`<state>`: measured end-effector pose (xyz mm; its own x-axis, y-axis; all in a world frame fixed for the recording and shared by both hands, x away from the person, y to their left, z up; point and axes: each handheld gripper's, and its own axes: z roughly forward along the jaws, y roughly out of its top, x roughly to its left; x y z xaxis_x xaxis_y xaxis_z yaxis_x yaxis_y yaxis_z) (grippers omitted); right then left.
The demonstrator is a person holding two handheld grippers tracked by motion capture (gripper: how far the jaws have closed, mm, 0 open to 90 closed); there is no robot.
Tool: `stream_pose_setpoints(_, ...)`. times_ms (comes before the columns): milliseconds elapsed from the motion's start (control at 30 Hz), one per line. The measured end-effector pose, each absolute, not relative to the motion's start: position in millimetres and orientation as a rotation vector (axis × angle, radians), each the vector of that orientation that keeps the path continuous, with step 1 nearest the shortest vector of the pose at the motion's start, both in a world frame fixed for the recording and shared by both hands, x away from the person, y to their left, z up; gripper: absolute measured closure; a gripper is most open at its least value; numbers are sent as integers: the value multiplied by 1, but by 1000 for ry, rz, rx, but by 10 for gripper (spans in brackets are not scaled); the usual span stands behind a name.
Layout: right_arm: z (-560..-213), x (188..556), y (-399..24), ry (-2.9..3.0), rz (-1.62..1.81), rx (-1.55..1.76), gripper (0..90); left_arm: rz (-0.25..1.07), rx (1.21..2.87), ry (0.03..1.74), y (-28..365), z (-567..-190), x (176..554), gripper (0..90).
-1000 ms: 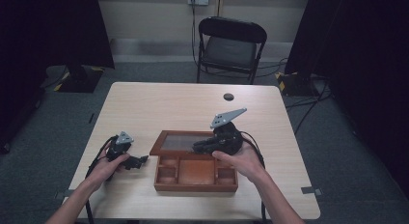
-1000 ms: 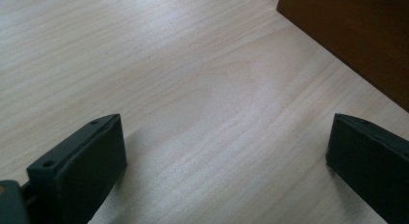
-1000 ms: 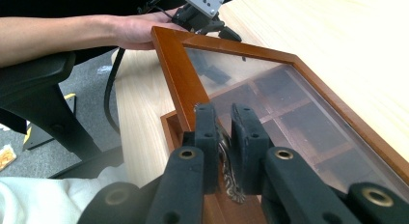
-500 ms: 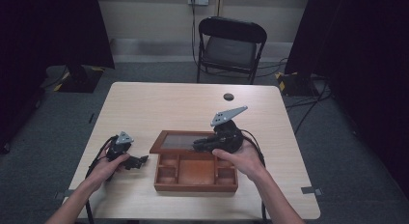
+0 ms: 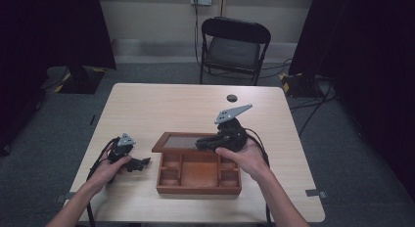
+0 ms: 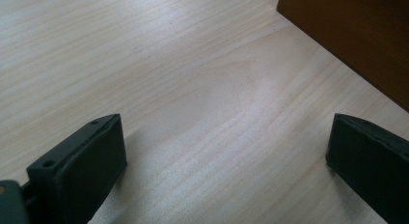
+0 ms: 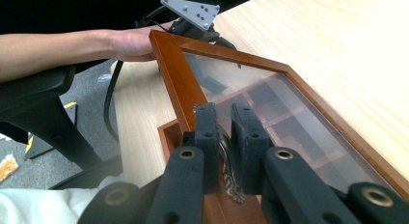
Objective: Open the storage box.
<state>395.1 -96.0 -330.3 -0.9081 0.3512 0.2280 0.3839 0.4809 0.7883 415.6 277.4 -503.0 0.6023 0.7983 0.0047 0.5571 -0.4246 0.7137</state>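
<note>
A brown wooden box with several compartments lies on the table near me. Its glass lid is lifted at an angle. My right gripper is shut on the small ornate metal clasp at the lid's edge, with the clasp pinched between both pads. To the left of the box my left gripper rests low over the bare tabletop, its jaws wide open with nothing between them. The box's side wall lies just beyond its right jaw. The right gripper view also shows the left gripper past the lid.
A small round black object sits on the far part of the light wooden table. A black folding chair stands behind the table. Cables trail from both grippers over the near edge.
</note>
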Motion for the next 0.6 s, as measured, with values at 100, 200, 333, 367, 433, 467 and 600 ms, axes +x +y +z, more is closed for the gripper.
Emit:
stream_pose_setpoints(100, -329, 397, -96, -2668, -1440, -674, 825, 453, 2141, 1067, 277, -503, 416, 0)
stream_pose_setpoints(200, -328, 397, -96, -2669, -1442, -672, 825, 454, 2144, 1063, 277, -503, 416, 0)
stream_pose_setpoints(333, -328, 397, -96, -2670, -1438, -669, 825, 454, 2144, 1064, 277, -503, 416, 0)
stream_pose_setpoints(367, -328, 397, -96, -2668, -1440, -670, 826, 452, 2141, 1067, 277, -503, 416, 0)
stream_pose_setpoints(433, -328, 398, -96, -2668, -1443, -671, 825, 452, 2143, 1066, 277, -503, 416, 0)
stream_pose_setpoints(467, -328, 398, -96, -2667, -1444, -677, 826, 452, 2143, 1066, 277, -503, 416, 0)
stream_pose_setpoints(600, -326, 399, -96, -2676, -1442, -669, 826, 452, 2141, 1066, 277, -503, 416, 0)
